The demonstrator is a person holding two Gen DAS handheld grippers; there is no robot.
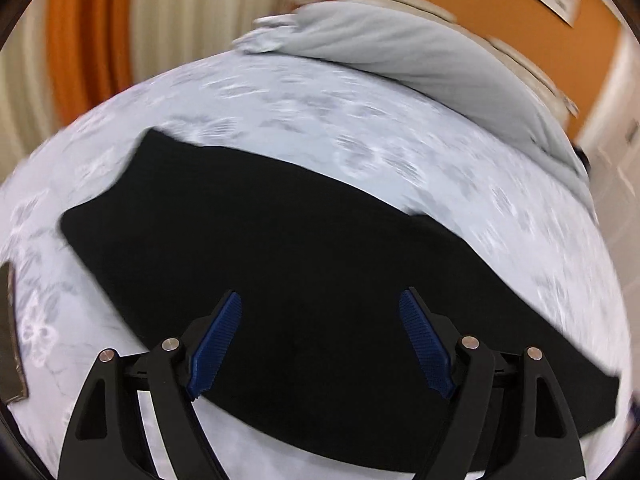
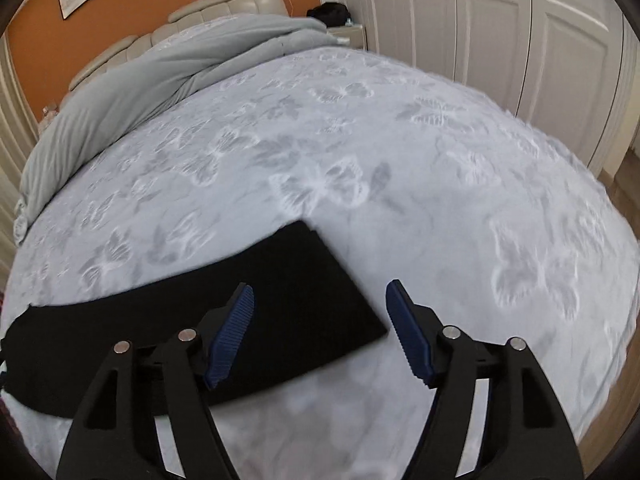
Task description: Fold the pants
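Observation:
Black pants (image 1: 280, 240) lie flat on the pale floral bedspread (image 1: 360, 132), stretched in a long band. In the left wrist view my left gripper (image 1: 320, 300) hovers open over the wider end of the pants, blue pads (image 1: 218, 344) spread wide, holding nothing. In the right wrist view the narrow leg end of the pants (image 2: 288, 300) lies on the bedspread (image 2: 440, 200). My right gripper (image 2: 320, 292) is open above that end's corner, its left pad (image 2: 232, 336) over the cloth, the right one over the bedspread.
A grey duvet (image 2: 160, 76) is bunched along the head of the bed, against a beige padded headboard (image 2: 208, 4). Orange wall and curtains (image 1: 88, 40) stand behind. White wardrobe doors (image 2: 500, 20) line the right. A nightstand (image 2: 352, 34) carries a dark object.

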